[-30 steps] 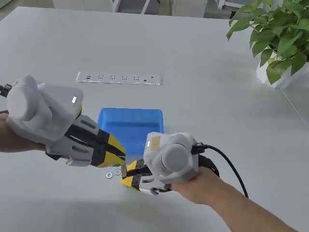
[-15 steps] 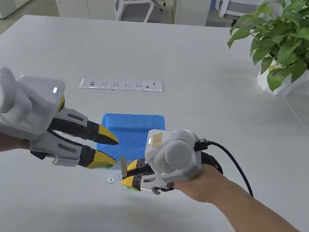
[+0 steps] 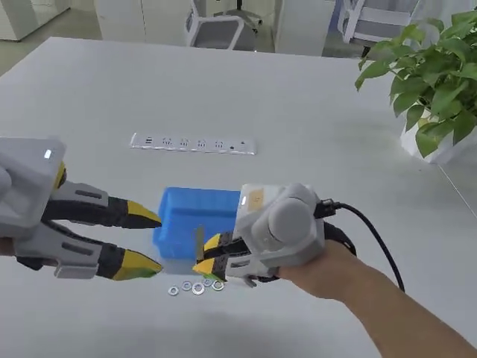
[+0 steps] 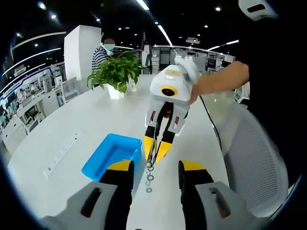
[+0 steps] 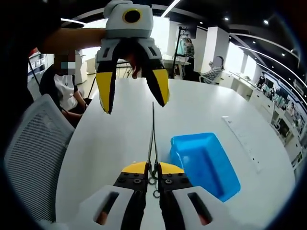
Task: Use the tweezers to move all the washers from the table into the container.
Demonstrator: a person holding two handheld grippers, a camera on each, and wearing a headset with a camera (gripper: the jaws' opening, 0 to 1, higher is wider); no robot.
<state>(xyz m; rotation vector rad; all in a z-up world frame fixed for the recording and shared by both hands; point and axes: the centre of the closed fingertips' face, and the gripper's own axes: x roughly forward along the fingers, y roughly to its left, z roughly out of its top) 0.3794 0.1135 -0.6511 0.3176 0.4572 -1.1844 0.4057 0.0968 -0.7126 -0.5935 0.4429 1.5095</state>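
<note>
White tabletop (image 3: 313,134) carries the washers (image 3: 196,287), what looks like 5 small rings in a short row, lying just in front of the blue container (image 3: 195,216) and apart from its wall. The tweezers (image 5: 153,129) run straight out from between the jaws of the right gripper (image 3: 207,255), which are clamped tight on them. In the left gripper view their tips come down to the near end of the washer row (image 4: 149,177); whether they pinch a ring cannot be told. A hand (image 3: 320,276) holds this gripper from the right, with the forearm running off to the lower right corner, and the tool is tipped leftward and down at the table beside the container's front edge. A black cable (image 3: 373,239) loops off its back. The left gripper (image 3: 151,240) reaches in from the left edge, roughly level and above the table, with its 2 yellow-tipped jaws spread wide and nothing between them. It points at the right gripper, so the 2 tools face each other nose to nose across the washers, near but not touching. Farther back on the table lies a white power strip (image 3: 192,143), well apart from the container. A potted plant (image 3: 432,67) stands at the right edge, and office chairs (image 3: 223,22) stand beyond the far side.
</note>
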